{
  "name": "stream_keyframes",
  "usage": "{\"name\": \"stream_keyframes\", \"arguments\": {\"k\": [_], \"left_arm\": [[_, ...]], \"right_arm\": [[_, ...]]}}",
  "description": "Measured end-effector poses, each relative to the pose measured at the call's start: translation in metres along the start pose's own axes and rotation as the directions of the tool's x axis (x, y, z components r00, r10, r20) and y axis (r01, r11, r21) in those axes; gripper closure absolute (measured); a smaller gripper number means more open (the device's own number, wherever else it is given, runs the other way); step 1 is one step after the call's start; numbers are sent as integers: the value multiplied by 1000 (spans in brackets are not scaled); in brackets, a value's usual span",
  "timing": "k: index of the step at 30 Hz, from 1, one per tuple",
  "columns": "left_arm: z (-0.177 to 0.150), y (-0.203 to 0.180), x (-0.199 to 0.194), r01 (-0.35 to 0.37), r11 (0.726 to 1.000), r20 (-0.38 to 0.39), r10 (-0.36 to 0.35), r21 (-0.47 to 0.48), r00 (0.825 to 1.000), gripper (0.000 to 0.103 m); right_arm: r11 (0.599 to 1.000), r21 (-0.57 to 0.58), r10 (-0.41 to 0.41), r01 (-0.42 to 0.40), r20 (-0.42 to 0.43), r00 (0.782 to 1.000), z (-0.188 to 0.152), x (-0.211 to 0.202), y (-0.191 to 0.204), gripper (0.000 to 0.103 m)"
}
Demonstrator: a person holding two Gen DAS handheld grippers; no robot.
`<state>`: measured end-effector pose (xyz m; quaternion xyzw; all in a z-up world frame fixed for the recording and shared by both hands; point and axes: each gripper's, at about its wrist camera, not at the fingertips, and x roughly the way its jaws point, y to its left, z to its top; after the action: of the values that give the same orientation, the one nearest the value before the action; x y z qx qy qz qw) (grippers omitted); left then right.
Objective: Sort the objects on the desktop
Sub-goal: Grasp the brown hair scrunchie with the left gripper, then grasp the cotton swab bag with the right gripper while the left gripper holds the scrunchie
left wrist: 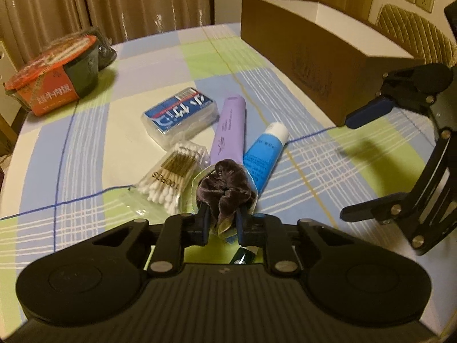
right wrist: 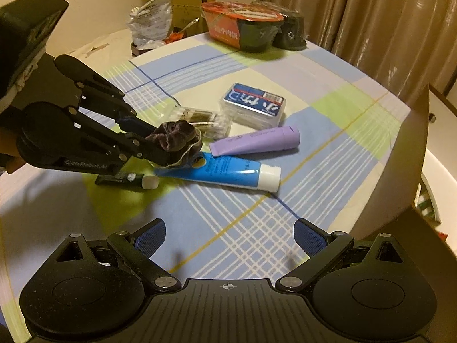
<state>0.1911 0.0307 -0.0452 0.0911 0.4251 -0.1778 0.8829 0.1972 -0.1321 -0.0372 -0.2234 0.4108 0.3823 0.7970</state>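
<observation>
My left gripper (left wrist: 223,223) is shut on a dark purple velvet scrunchie (left wrist: 225,188), held just above the table; the right wrist view shows the same left gripper (right wrist: 160,145) and scrunchie (right wrist: 174,137) from the side. Beyond the scrunchie lie a purple tube (left wrist: 230,128), a blue tube with a white cap (left wrist: 265,154), a bag of cotton swabs (left wrist: 171,177) and a clear box with a blue label (left wrist: 180,114). A small dark tube (right wrist: 125,177) lies under the left gripper. My right gripper (right wrist: 228,243) is open and empty over the tablecloth, and it also shows at the right as the right gripper (left wrist: 347,168).
A brown open box with a white inside (left wrist: 320,57) stands at the back right. An orange-lidded black bowl (left wrist: 57,71) sits at the far left with a second dark bowl behind it. Curtains hang behind the round table (right wrist: 242,223). A padded chair (left wrist: 414,28) is behind the box.
</observation>
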Motion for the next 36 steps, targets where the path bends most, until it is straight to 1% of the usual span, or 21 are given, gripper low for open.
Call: {"name": "stream_keyframes", "arguments": {"k": [3,5,9,16,18,20,21,22,23,27,29,30,31,34,35,36], "left_arm": [[-1,5,-10,-16,1000,12,16,-15,1000,89],[-3,9,-18,-35,999,18,35,-25,999,89],[-11,18,-32,-74,995,18,75,-60,997,89],[-31,35,-51,-144,979,10,147,-141,989,89],[-37,40,-56,-159,972,7,163,-174,987,89],[-43,44,-60,-170,965,3,174,-201,985,89],[-45,45,-61,-174,962,1,178,-211,984,89],[-48,47,-63,-177,959,-1,182,-222,983,89],[-50,48,-64,-180,956,-2,185,-232,983,89],[-57,51,-68,-186,945,-2,193,-269,981,89],[-60,53,-69,-188,939,-1,196,-289,981,89],[-61,54,-69,-188,936,0,197,-298,980,89],[-63,54,-70,-188,933,1,198,-307,980,89],[-66,56,-71,-190,925,0,201,-329,980,89],[-67,57,-72,-192,922,-1,203,-336,979,89],[-68,58,-73,-193,919,-1,205,-342,979,89]], "right_arm": [[999,-37,7,-7,17,1000,9,1,2,4],[997,-82,16,-13,28,999,17,3,5,4],[978,-207,43,-32,49,998,38,11,13,5],[903,-426,79,-56,36,996,74,41,27,5],[869,-490,83,-62,22,996,82,51,32,5],[825,-560,83,-69,-1,997,88,62,38,5],[801,-594,77,-71,-15,997,90,68,41,14],[777,-625,70,-75,-33,997,93,75,43,32],[753,-652,63,-84,-56,996,95,81,44,36],[674,-729,58,-118,-108,992,100,102,48,37],[651,-747,61,-137,-128,990,103,110,49,42],[640,-754,60,-147,-142,988,104,114,50,48],[632,-759,60,-158,-155,986,105,117,51,50],[615,-765,60,-190,-195,979,107,129,52,50],[618,-761,62,-198,-204,977,107,132,52,50],[630,-749,71,-208,-211,975,108,134,49,50]]}}
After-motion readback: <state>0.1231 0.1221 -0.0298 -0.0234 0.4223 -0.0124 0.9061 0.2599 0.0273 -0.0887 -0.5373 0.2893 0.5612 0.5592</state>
